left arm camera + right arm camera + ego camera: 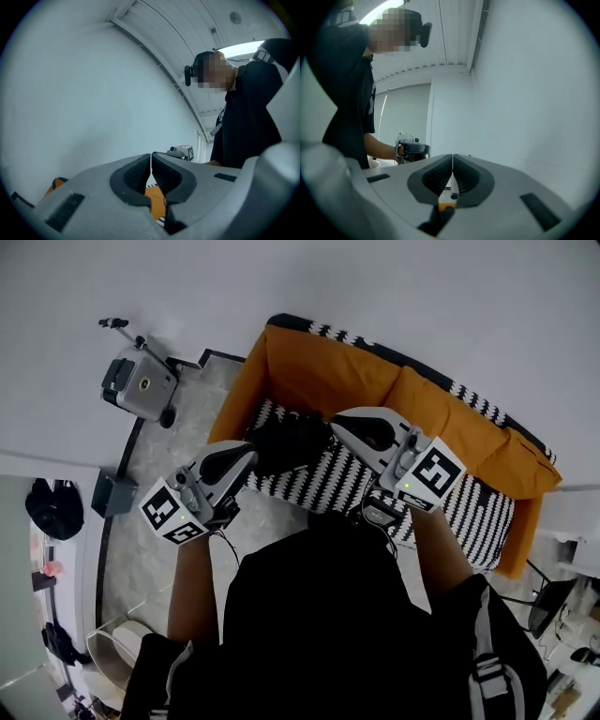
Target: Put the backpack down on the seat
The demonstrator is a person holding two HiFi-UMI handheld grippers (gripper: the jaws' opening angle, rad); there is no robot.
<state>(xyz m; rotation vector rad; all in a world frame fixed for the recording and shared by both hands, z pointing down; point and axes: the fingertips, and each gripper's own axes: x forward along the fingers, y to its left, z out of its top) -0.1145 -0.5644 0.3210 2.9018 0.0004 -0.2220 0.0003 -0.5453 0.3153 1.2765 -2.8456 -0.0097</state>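
Your left hand-held gripper (151, 163) is pressed together, with nothing between its jaws. Your right hand-held gripper (452, 164) is likewise pressed together and empty. Both point towards a pale wall. The black backpack (291, 442) lies on the black-and-white patterned seat (469, 512) of the orange sofa (328, 371), towards its left end in the head view. Neither gripper holds it.

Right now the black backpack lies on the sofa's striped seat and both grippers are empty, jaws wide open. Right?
Not quite. The black backpack does lie on the striped seat, and both grippers are empty, but their jaws are shut: the left gripper view shows the left gripper closed, the right gripper view the right gripper.
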